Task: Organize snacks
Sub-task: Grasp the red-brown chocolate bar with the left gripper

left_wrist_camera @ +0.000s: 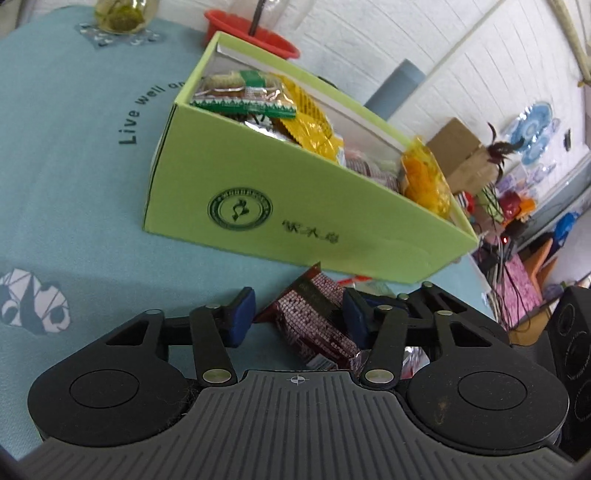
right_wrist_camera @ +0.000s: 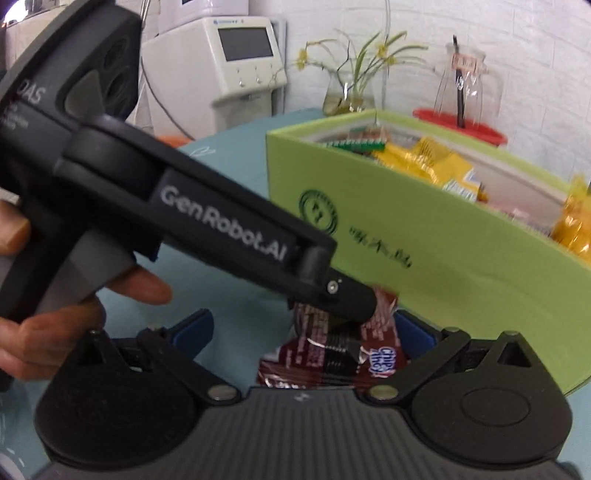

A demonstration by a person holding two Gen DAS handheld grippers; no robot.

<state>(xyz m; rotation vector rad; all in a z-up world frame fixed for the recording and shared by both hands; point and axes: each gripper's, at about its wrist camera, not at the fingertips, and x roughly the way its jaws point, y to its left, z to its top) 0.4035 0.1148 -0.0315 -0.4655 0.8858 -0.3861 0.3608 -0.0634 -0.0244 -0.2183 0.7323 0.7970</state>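
A light green box stands on the teal tablecloth, holding several snack packets: a green-edged one and yellow ones. It also shows in the right wrist view. A dark red snack packet lies on the cloth in front of the box, between the open fingers of my left gripper. In the right wrist view the same packet lies between the open fingers of my right gripper, and the left gripper's tip reaches down onto it.
A red bowl with a clear pitcher stands behind the box. A glass vase with plants stands at the table's far edge. A white machine stands beyond the table. Cardboard boxes and clutter lie past the table's right edge.
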